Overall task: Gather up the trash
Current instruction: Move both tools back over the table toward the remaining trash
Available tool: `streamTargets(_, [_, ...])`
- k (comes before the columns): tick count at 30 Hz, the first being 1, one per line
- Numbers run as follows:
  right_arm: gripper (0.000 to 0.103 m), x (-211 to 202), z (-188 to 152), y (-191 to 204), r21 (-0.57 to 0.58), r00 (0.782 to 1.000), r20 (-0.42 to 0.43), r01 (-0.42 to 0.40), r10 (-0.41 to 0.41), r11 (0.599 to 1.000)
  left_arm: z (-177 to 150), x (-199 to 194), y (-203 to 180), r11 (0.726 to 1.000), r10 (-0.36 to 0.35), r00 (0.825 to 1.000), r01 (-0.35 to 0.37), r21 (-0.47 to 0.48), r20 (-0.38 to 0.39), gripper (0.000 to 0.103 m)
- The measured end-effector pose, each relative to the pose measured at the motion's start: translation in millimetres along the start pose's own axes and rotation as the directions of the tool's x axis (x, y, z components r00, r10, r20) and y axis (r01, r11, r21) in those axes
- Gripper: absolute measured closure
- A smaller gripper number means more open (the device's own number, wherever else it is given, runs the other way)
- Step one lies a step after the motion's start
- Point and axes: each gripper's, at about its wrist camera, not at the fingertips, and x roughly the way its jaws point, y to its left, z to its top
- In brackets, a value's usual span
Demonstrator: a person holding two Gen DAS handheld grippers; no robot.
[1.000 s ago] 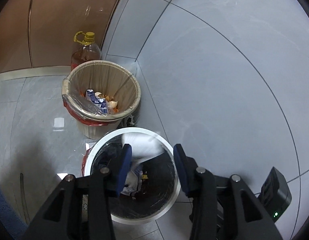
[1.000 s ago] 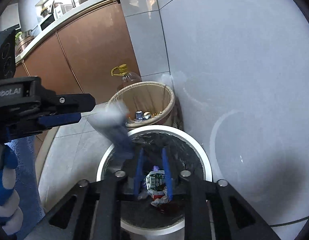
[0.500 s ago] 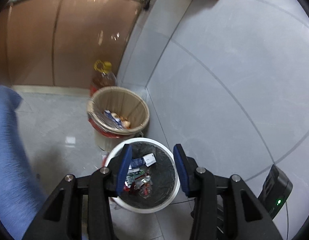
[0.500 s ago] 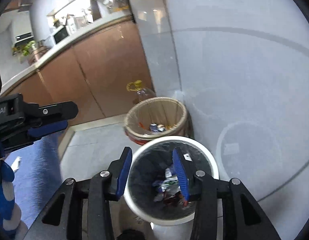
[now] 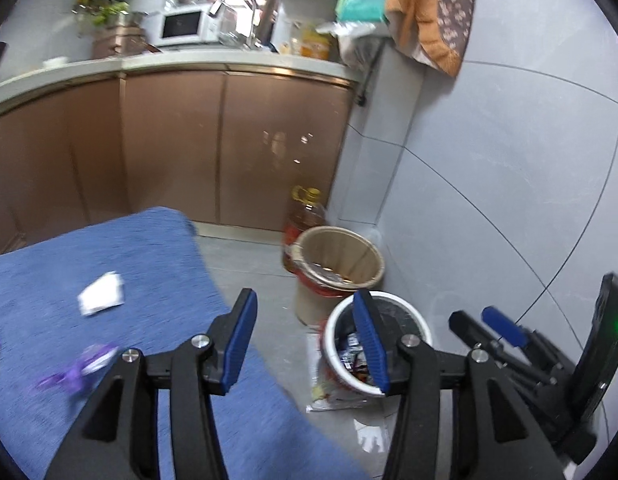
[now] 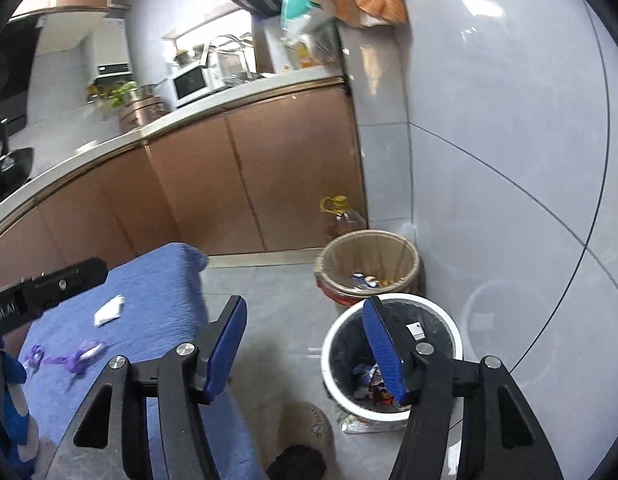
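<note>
A: From the left wrist, the left gripper (image 5: 305, 334) has its jaws spread with nothing between them; they have just been opening wider. Trash remains on the blue tabletop (image 5: 157, 264): a white paper scrap (image 5: 101, 299) and a purple wrapper (image 5: 79, 368).

B: The right gripper (image 6: 305, 340) is spread and empty too, its jaws having just opened. Only the right wrist view looks straight into the white bin (image 6: 391, 360), black-lined, wrappers at the bottom. Behind it stands the tan bin (image 6: 367, 266), then an oil bottle (image 6: 343, 216).

A: My view shows the right gripper's blue pad beside that white bin.
</note>
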Motion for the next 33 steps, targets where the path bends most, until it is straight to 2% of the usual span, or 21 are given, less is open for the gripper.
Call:
streamTargets(4, [0.036,-18.3,-3.2,22.4,-0.042,0.999,0.007,-0.041,0.041,0.998,-16.1,-35.1,11.1,0.998,0.067,0.997,-0.067,0.004,0.038,0.053])
streamTargets(9, [0.034,-33.8,-6.2,46.2,-0.082,0.995,0.014,-0.095,0.096,0.992,-37.4,-75.0,30.7,0.989,0.146,0.987,-0.146,-0.016,0.071,0.051])
streamTargets(18, [0.029,-56.3,-10.1,83.8,-0.149,0.983,0.030,-0.175,0.181,0.973,-72.4,-128.1,65.4,0.958,0.281,0.953,-0.272,-0.087,0.116,0.047])
streamTargets(30, [0.028,-77.3,-22.5,124.3,-0.225,0.965,0.018,-0.251,0.262,0.942,-101.9,-175.9,88.9,0.920,0.385,0.911,-0.367,-0.140,0.146,0.047])
streamTargets(33, [0.021,-81.7,-26.0,131.4,-0.240,0.961,0.019,-0.262,0.275,0.935,-110.2,-186.3,92.7,0.909,0.410,0.899,-0.389,-0.148,0.157,0.046])
